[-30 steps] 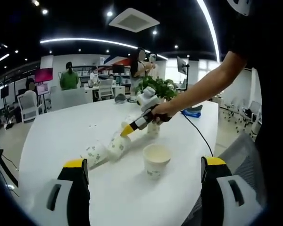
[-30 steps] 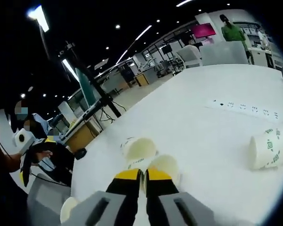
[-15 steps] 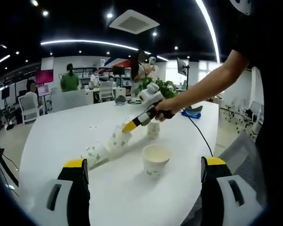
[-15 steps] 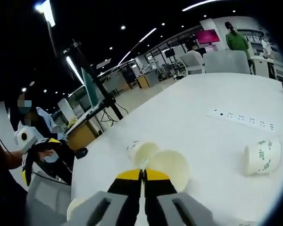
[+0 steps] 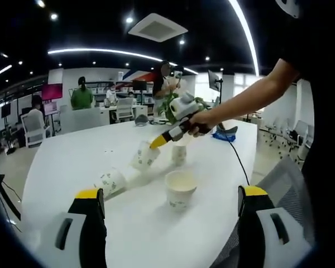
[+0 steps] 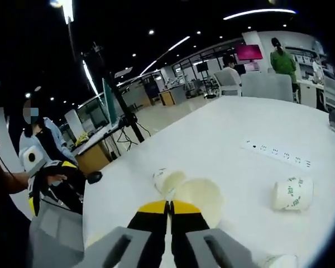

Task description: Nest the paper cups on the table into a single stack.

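In the left gripper view, my right gripper [image 5: 155, 142] comes in from the right, shut on the rim of a paper cup [image 5: 145, 155] that it holds tilted above the white table [image 5: 67, 162]. One cup [image 5: 180, 188] stands upright in front of my open left gripper [image 5: 170, 192]. Another cup [image 5: 110, 182] lies on its side to the left, and one more [image 5: 178, 155] stands behind. In the right gripper view, the jaws of my right gripper [image 6: 168, 207] are pressed together on the held cup [image 6: 200, 196]. A cup [image 6: 168, 180] sits just beyond, and one [image 6: 291, 194] lies at right.
A power strip [image 6: 276, 152] lies flush in the table. A green plant [image 5: 184, 103], a blue object [image 5: 223, 134] and a black cable [image 5: 237, 159] sit toward the far right end. People and office chairs are in the room beyond. The table edge runs close to my left gripper.
My right gripper has lifted its cup off the table, up and away from the cup lying on its side. The left gripper has stayed open and still.
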Motion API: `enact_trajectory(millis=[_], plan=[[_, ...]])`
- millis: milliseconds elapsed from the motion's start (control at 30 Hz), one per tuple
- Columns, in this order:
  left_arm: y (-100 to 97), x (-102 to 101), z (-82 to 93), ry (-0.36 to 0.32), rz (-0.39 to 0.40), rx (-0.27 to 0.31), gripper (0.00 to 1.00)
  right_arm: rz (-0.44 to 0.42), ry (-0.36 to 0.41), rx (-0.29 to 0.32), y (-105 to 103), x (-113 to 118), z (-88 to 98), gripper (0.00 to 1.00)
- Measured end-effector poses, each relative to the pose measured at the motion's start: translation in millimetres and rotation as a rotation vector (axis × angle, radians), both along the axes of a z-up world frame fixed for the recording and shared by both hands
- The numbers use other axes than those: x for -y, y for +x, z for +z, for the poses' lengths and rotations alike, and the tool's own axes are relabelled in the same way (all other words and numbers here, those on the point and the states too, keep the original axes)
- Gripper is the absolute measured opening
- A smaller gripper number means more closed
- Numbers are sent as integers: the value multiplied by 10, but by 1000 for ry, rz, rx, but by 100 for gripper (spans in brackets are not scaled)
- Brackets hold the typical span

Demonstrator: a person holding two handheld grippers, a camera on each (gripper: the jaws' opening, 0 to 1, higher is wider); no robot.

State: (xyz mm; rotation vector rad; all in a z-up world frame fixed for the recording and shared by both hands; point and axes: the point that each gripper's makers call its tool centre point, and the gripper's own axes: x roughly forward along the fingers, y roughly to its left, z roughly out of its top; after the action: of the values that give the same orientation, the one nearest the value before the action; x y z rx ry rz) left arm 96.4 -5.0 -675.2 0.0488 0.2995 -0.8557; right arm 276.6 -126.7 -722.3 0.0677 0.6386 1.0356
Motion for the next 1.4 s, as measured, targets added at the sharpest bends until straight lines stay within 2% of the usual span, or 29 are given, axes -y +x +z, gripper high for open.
enact_trajectory(millis=[600, 1200, 1400], plan=[[-48, 139, 74, -19, -39, 24, 99, -1, -40, 78, -201, 190, 361, 0], [-113, 202, 88, -35, -63, 36, 99, 102, -74, 165, -684, 80, 813, 0], [-124, 211, 73, -36, -70, 35, 99, 135, -88, 178, -810, 41, 854, 0]])
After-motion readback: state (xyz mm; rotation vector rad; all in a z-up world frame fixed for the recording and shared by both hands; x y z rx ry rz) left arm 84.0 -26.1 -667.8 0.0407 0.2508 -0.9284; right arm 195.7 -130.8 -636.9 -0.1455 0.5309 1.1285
